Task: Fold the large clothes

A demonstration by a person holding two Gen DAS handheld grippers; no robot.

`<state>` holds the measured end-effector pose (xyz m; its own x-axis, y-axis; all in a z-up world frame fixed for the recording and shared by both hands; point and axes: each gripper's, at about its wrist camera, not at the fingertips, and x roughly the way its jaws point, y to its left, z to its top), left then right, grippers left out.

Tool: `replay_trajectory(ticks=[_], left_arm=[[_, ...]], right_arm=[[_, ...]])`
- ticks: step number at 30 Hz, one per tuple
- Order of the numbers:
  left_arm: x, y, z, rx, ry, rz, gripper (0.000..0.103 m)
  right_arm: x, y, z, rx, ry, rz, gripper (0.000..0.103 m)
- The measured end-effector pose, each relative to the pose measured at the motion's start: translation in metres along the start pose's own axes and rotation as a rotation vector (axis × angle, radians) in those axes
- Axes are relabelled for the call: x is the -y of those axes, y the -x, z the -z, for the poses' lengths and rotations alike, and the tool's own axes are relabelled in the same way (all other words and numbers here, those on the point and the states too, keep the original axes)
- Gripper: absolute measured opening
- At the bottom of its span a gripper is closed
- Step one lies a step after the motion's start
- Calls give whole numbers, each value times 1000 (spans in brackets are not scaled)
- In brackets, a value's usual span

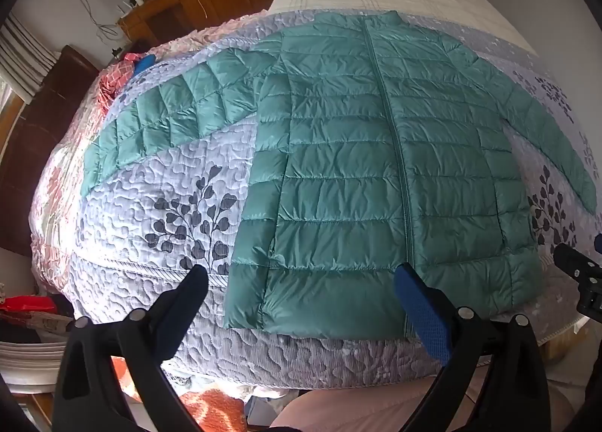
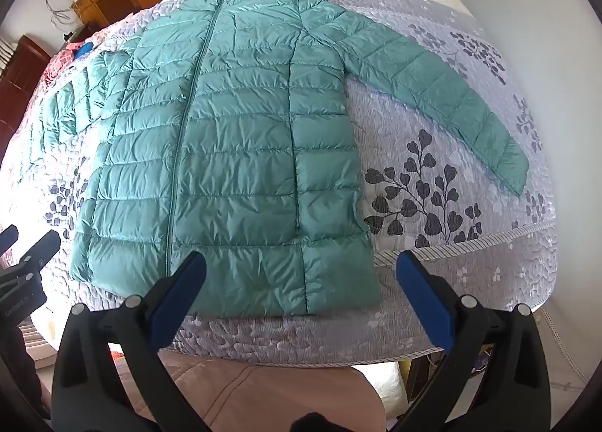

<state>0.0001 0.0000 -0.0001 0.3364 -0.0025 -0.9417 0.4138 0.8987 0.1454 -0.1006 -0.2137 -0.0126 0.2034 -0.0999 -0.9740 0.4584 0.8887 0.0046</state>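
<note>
A teal quilted puffer jacket point(image 1: 361, 169) point(image 2: 233, 146) lies flat on the bed, zipped, collar at the far end, hem toward me, both sleeves spread out to the sides. My left gripper point(image 1: 301, 278) hangs open above the hem's left part, nothing between its fingers. My right gripper point(image 2: 301, 266) hangs open above the hem's right corner, also holding nothing. The tip of the right gripper point(image 1: 575, 266) shows at the right edge of the left wrist view. At the left edge of the right wrist view, the left gripper point(image 2: 26, 244) appears.
The jacket rests on a grey-lilac quilted bedspread point(image 1: 150, 184) point(image 2: 451, 123) with dark leaf prints. A red checked cloth point(image 1: 120, 71) lies at the bed's far left. Wooden furniture point(image 1: 169, 14) stands behind. A pink-covered surface point(image 2: 263, 387) lies below the bed's near edge.
</note>
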Motion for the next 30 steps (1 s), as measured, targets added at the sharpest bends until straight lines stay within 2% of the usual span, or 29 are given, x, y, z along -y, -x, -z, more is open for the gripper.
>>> replay_trajectory(ticks=[30], left_arm=[[-3, 1, 2, 15, 2, -11, 99]], right_arm=[[0, 1, 2, 3, 0, -2, 100]])
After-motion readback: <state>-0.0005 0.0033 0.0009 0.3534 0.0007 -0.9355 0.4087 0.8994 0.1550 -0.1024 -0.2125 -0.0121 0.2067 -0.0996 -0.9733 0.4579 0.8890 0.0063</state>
